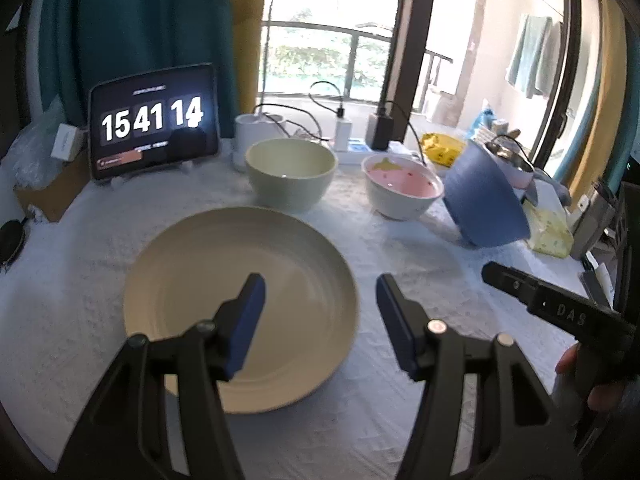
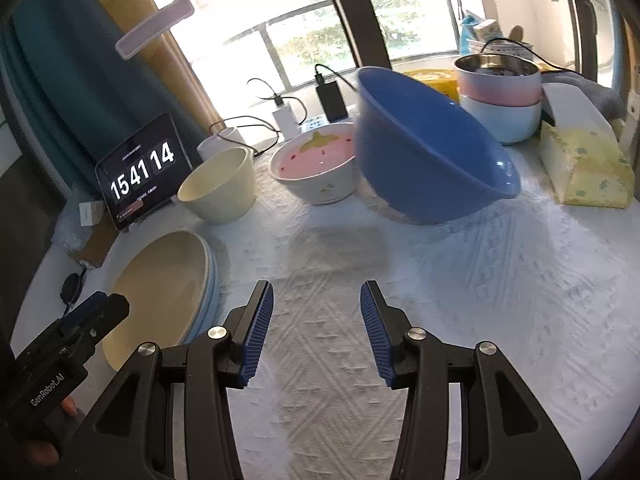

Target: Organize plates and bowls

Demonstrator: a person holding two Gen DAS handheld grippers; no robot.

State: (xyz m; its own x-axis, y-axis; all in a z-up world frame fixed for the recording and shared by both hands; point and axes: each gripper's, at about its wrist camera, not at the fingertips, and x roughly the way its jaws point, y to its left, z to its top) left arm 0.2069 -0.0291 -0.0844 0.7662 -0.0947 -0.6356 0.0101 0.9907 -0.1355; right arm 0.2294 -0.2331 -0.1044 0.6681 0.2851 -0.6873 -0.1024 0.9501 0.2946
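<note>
A broad stretch of white textured tablecloth (image 2: 460, 280) lies open near the right side. Far along it, a pale green bowl (image 1: 291, 176), a pink-lined white bowl (image 1: 402, 191) and a tilted blue bowl (image 2: 428, 148) form a barrier; the cream plate (image 1: 240, 304) fills the left

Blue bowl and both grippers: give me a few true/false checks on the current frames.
1. The blue bowl sits flat on the table. False: it is tilted, blurred, apparently on one edge.
2. The left gripper is open above the cream plate. True.
3. The right gripper is shut on the blue bowl. False: it is open and holds nothing.
4. The pink-inside bowl stands between the cream bowl and the blue bowl. True.
5. The tablet screen is off. False: it shows a clock.
</note>
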